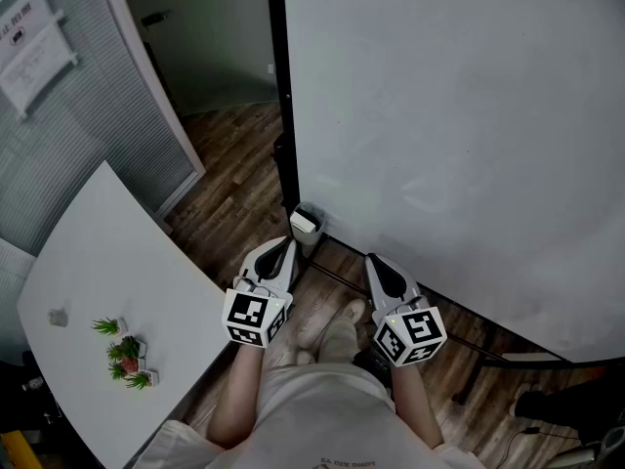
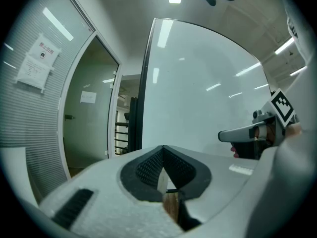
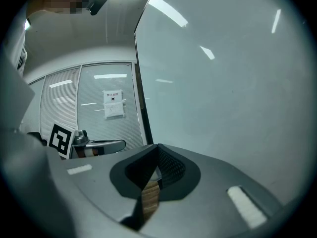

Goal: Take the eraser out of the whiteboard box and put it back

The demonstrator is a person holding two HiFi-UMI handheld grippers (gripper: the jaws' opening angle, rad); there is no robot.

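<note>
A large whiteboard (image 1: 459, 135) stands in front of me. A small white box (image 1: 307, 223) hangs at its lower left corner, by the black frame; something pale lies in its top, and I cannot tell whether that is the eraser. My left gripper (image 1: 286, 245) is shut and empty, with its tip just below and left of the box. My right gripper (image 1: 374, 261) is also shut and empty, a little to the right in front of the board's lower edge. In the left gripper view the jaws (image 2: 163, 148) meet at the tip, and so do the jaws (image 3: 157, 148) in the right gripper view.
A white table (image 1: 107, 252) stands at the left with small potted plants (image 1: 125, 352) on it. Behind it are a blinds-covered partition (image 1: 59, 135) and a doorway. The whiteboard's stand foot (image 1: 474, 374) reaches over the wood floor at the right. My shoe (image 1: 347, 313) shows between the grippers.
</note>
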